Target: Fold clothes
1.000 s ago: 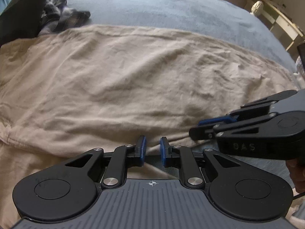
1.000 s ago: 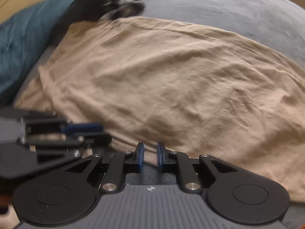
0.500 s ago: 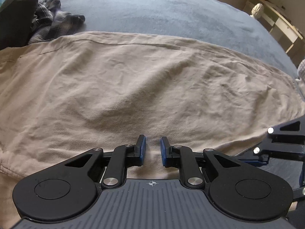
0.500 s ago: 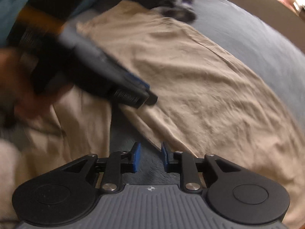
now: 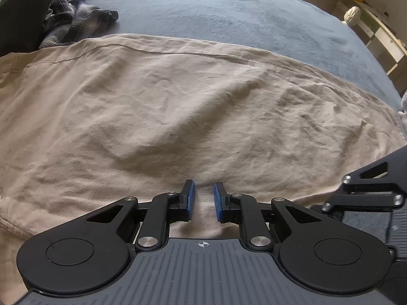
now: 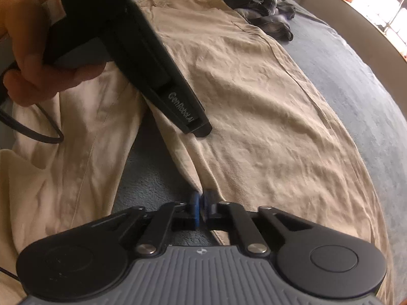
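Presently, tan trousers lie spread flat and wrinkled across the blue-grey bed, covering most of its near half. Left gripper sits at the near edge of the trousers, its blue fingers narrowly parted with a strip of tan cloth showing between them; from the left wrist view I cannot tell whether the pads actually press that cloth. Right gripper is at the trousers' near edge too, its fingers brought together on a raised fold of the tan fabric, which runs up from the pads as a ridge toward the middle of the garment. In the right wrist view the left gripper's black body crosses over the trousers, held by a person's hand, with a black cable looping below that hand over the paler trouser leg. Between that paler leg and the main tan panel a wedge of bare bed shows. Beyond the trousers' far edge, at their upper corner, a plaid garment lies crumpled next to a dark pillow. Past the bed on the far side from the plaid garment stands a pale shelf unit.
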